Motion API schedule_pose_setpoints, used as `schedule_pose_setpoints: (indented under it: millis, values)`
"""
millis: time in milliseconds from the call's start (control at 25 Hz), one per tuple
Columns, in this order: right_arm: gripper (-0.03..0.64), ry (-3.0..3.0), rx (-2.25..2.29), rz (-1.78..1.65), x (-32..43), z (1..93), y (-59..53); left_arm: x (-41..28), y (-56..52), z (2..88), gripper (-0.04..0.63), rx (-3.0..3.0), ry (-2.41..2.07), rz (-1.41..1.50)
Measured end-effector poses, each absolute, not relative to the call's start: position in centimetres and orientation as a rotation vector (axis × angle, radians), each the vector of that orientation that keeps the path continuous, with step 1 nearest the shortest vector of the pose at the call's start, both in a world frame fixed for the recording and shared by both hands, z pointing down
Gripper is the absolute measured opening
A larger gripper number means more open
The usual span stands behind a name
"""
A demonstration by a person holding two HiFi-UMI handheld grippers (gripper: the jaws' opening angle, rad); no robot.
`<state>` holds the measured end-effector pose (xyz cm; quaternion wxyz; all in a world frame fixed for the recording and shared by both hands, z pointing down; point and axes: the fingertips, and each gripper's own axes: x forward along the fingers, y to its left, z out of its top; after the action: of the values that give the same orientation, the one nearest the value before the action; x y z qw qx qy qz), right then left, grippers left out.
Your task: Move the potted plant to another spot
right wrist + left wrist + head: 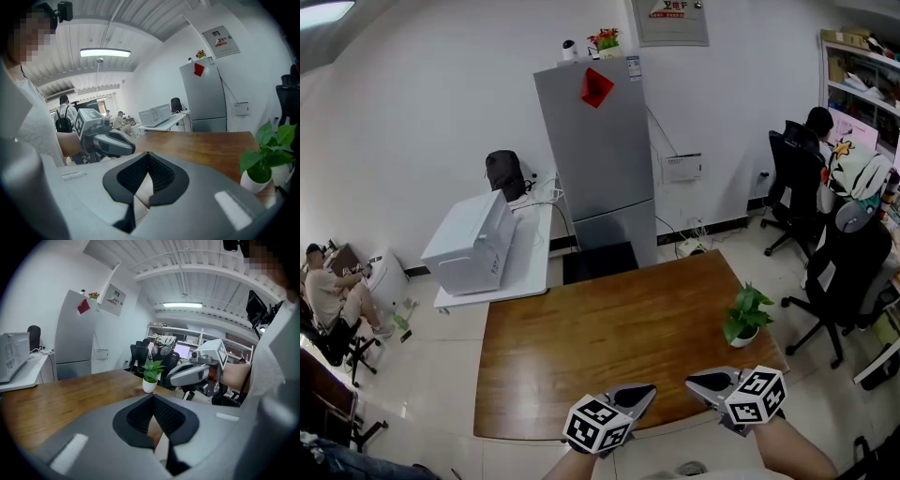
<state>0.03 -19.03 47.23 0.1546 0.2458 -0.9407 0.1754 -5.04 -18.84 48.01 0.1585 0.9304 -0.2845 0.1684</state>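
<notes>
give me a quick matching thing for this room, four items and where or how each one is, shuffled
Things
1. potted plant
2. grey fridge
3. white machine
4. right gripper

Place or state
a. shut, nothing in it
b. on the white side table
c. near the right edge of the wooden table
d. has a red tag on its door

Pairs: 1-c, 2-d, 3-b, 4-a

My right gripper point(147, 161) has its fingers point(162, 176) pressed together with nothing between them. The plant point(262, 161) stands on the counter point(201, 147) at the right edge (white pot, partly cut off). The left gripper point(130, 147) hovers at the left.
</notes>
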Motion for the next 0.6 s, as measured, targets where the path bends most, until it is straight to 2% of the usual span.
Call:
schedule_pose_setpoints:
  millis: [480,600]
  values:
    - [0.000,-2.680,0.684,0.477,7.1,48.1,-22.0,-0.1,-21.2,47.3,-0.003,2.648,-0.861,0.499]
    - [0.018,-2.652,0.722,0.500,9.3,49.2,-23.0,1.2,-21.7,47.6,-0.003,2.646,-0.854,0.509]
